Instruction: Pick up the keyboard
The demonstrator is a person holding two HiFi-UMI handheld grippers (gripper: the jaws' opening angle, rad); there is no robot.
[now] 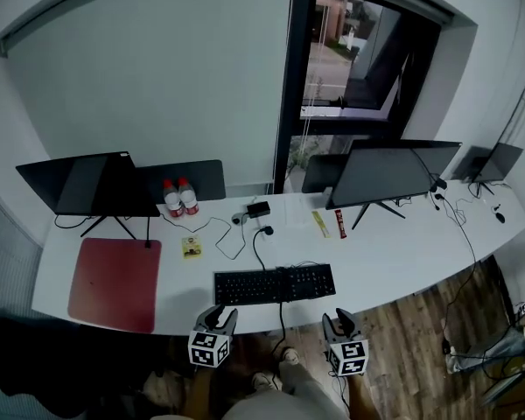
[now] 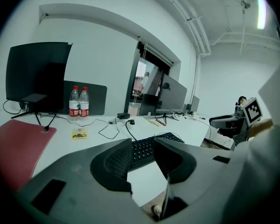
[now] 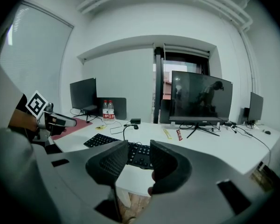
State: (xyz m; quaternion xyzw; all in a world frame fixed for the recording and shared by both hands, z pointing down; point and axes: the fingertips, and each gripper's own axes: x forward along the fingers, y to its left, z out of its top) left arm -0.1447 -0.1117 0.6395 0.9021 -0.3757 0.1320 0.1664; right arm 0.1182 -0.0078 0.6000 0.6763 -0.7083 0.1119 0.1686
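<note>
We find the keyboard [image 1: 275, 284] lying flat on the white desk [image 1: 402, 252], close to its front edge. The left gripper [image 1: 220, 313] and the right gripper [image 1: 340, 318] are held just off that edge, one before each end of the keyboard, touching neither it nor the desk. Both grippers' jaws stand apart with nothing between the pads; the keyboard shows beyond each gap.

White walls [image 1: 157, 77], a tall dark-framed window [image 1: 341, 68], a curved white desk [image 1: 394, 252] — wood floor [image 1: 420, 322] below.
</note>
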